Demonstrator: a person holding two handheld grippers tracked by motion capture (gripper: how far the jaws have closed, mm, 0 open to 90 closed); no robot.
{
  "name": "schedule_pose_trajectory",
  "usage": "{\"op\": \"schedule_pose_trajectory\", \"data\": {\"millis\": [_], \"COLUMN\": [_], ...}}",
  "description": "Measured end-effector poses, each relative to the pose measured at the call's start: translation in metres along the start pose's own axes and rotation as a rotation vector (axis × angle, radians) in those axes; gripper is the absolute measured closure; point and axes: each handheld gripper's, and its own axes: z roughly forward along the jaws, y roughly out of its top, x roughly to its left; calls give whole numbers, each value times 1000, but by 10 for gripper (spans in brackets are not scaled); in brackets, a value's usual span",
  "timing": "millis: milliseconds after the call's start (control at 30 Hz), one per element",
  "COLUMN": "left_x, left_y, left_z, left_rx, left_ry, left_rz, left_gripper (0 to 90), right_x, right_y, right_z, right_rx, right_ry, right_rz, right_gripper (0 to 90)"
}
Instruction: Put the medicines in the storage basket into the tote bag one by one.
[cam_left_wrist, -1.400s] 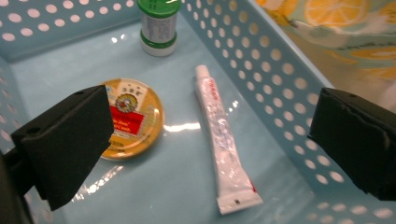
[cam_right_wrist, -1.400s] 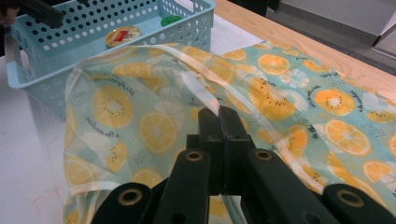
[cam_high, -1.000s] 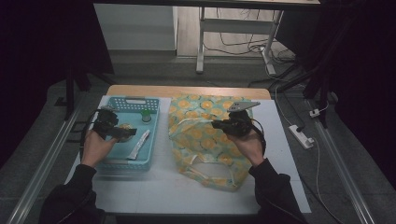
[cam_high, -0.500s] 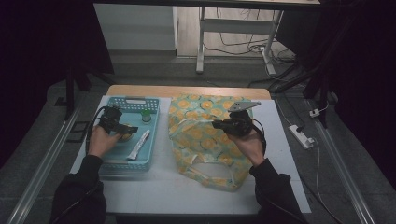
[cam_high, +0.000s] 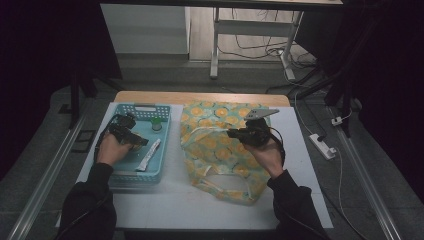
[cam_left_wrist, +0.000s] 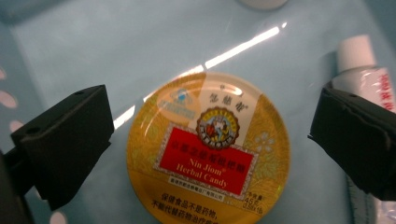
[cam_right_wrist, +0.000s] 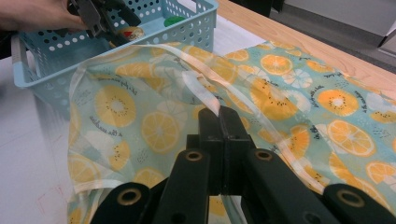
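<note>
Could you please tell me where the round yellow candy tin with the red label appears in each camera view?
High view: not discernible; the left gripper covers that spot in the light blue plastic basket.
Left gripper view: round yellow candy tin, centre, between the open jaws.
Right gripper view: top left, inside the basket.
Shared landmark: the basket.

High view overhead facing forward, gripper views close, all sharing blue basket (cam_high: 162, 162).

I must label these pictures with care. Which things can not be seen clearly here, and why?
- Candy tin: left gripper view; bottom edge cuts off its lowest print.
- White tube: left gripper view; a black jaw and the right edge hide most of it.
- Fruit-print bag: right gripper view; the shut right gripper covers the pinched handle.
</note>
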Motion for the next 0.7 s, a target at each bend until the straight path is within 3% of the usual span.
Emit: {"op": "schedule_pose_trajectory", "data": {"millis": [167, 333, 400, 600, 700], "left_x": [0, -2, -2, -4, -3], "left_y": [0, -2, -2, -2, -3], "left_z": [0, 2, 0, -2, -5], "left_rx": [24, 66, 69, 82, 59], "left_ry": [-30, 0, 8, 24, 15], "left_rz": [-46, -62, -72, -67, -61], "left_gripper": [22, 102, 195, 202, 202], "right_x": [0, 0, 0, -1, -1], "right_y": [0, 0, 0, -1, -1], "right_z": [0, 0, 0, 0, 0], "right_rx": [-1, -2, -1, -1, -1], "right_ry": [0, 1, 1, 0, 2], "right_rz": [1, 1, 1, 3, 2], "right_gripper": [898, 898, 898, 898, 898]}}
